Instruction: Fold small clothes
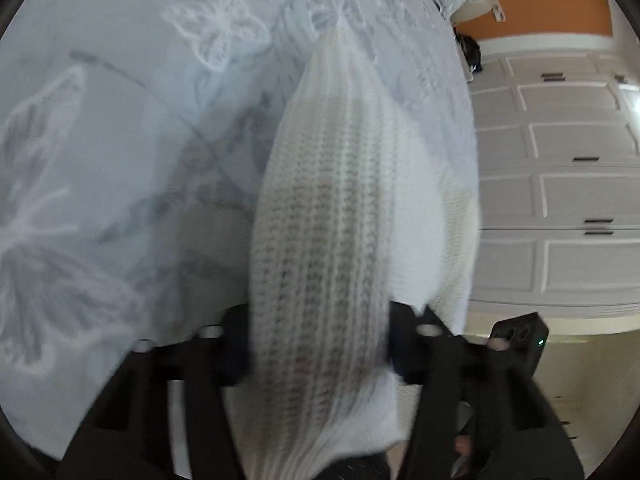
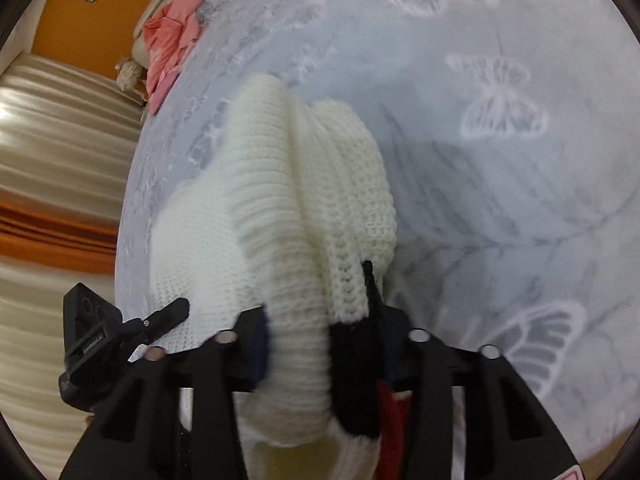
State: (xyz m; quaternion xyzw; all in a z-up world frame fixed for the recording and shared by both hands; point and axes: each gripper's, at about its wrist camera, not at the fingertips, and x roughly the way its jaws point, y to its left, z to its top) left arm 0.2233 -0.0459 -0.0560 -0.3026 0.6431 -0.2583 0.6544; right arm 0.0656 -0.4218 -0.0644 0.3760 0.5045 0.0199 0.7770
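While both grippers bite into the same white knit garment (image 1: 320,200), the step in hand looks like carrying it, bunched and hanging, over the butterfly-print bedspread (image 1: 120,140) to be laid out.

The left gripper (image 1: 320,344) is narrowed onto a thick ribbed fold that fills the gap between its fingers and stretches away ahead of it to a pointed end above the bedspread; a white wardrobe (image 1: 560,200) stands off to its right.

The right gripper (image 2: 320,344) is likewise clamped on the knit, with white ribbing and a black trim (image 2: 356,380) packed between its fingers; the bulk of the garment mounds just ahead and to its left. A pink garment (image 2: 172,36) lies far ahead, near the bed's edge.

Next, I judge, the hands must draw apart and lower the knit flat before any fold.
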